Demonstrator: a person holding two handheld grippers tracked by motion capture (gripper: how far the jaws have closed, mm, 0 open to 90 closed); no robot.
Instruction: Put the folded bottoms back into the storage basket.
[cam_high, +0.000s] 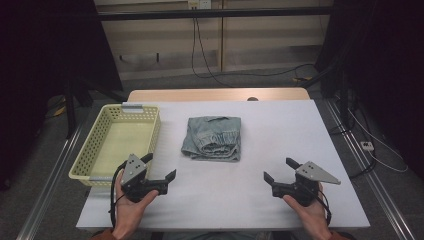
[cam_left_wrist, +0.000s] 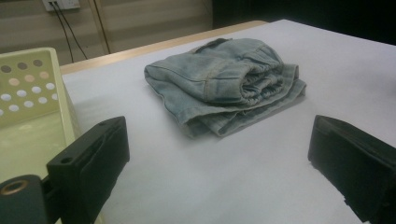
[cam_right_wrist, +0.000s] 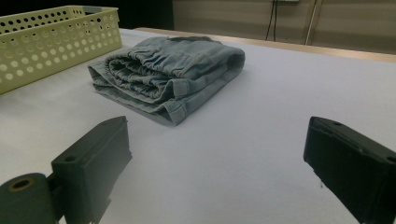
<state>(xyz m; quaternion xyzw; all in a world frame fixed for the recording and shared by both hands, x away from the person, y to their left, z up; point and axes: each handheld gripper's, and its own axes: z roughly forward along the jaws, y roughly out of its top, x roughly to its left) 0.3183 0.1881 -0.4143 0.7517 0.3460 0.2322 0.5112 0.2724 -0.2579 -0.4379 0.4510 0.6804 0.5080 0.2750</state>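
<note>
A folded pale-blue denim garment (cam_high: 212, 138) with an elastic waistband lies in the middle of the white table (cam_high: 280, 130). In the left gripper view the garment (cam_left_wrist: 226, 81) sits ahead between the wide-apart jaws. It also lies ahead and to the left in the right gripper view (cam_right_wrist: 168, 74). My left gripper (cam_high: 160, 167) is near the front left, open and empty. At the front right my right gripper (cam_high: 280, 170) is open and empty too. Both point toward the garment, well short of it.
A pale yellow perforated basket (cam_high: 87, 160) stands on the table's left side, empty, close beside my left gripper. The basket (cam_left_wrist: 28, 88) shows at left in the left gripper view and the basket (cam_right_wrist: 51, 39) far left in the right gripper view. Cables hang behind the table.
</note>
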